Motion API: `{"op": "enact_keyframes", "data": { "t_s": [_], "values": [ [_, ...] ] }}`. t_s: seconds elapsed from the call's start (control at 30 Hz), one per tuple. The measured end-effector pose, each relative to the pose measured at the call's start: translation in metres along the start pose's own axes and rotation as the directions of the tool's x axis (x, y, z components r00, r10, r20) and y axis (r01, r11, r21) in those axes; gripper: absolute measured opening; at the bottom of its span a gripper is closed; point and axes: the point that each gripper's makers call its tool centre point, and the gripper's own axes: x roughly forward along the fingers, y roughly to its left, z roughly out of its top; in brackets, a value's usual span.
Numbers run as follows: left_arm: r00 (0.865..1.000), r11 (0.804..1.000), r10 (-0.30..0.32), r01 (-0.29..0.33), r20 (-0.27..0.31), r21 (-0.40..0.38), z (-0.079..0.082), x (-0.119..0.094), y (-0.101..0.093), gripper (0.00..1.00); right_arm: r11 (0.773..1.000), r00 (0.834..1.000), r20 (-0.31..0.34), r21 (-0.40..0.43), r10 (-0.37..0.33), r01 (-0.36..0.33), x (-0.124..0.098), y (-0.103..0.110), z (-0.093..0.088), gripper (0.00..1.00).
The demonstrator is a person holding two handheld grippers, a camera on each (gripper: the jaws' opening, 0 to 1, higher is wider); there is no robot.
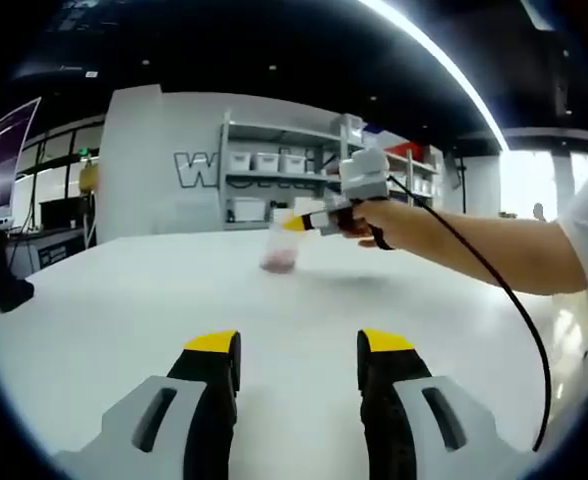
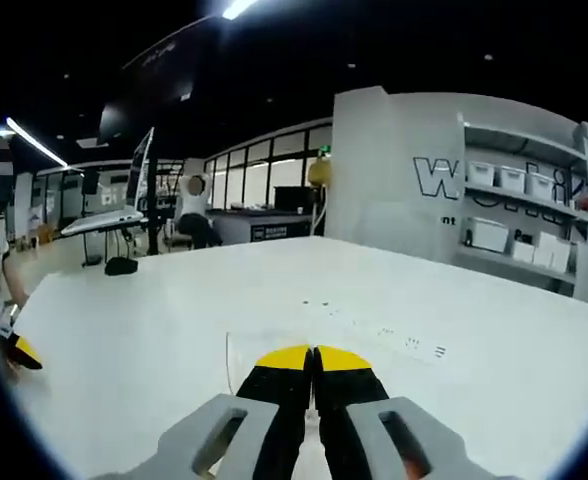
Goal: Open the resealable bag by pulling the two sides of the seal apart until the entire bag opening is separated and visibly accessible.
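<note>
In the left gripper view a clear resealable bag [image 1: 279, 250] with something pinkish at its bottom hangs just above the white table [image 1: 124, 300]. My right gripper [image 1: 296, 224] comes in from the right and is shut on the bag's top edge. My left gripper [image 1: 298, 358] stands open near the table's front, well short of the bag, with nothing between its fingers. In the right gripper view my right gripper [image 2: 312, 356] has its jaws pressed together on the bag's thin clear film [image 2: 230, 352]. A yellow fingertip [image 2: 22, 351] of the left gripper shows at the far left.
A black cable [image 1: 514, 310] trails from the right gripper past the person's forearm [image 1: 474, 245]. Shelves with white bins [image 1: 274, 165] stand behind the table. A dark object [image 1: 9, 292] lies at the table's left edge, and a monitor on a stand [image 2: 114, 215] is beyond it.
</note>
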Motion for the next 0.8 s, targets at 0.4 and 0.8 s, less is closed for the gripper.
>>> {"op": "enact_keyframes", "data": {
  "t_s": [0.4, 0.8],
  "values": [
    [1.0, 1.0, -0.001, 0.001, -0.006, -0.003, -0.001, 0.0, 0.0, 0.47, 0.999, 1.0, -0.016, 0.036, -0.002, 0.003, -0.018, 0.013, -0.019, 0.04],
    [1.0, 1.0, 0.004, -0.004, -0.008, -0.006, -0.002, -0.001, 0.001, 0.47, 0.999, 1.0, 0.001, 0.03, -0.018, 0.018, -0.048, 0.039, -0.023, 0.09]
  ]
}}
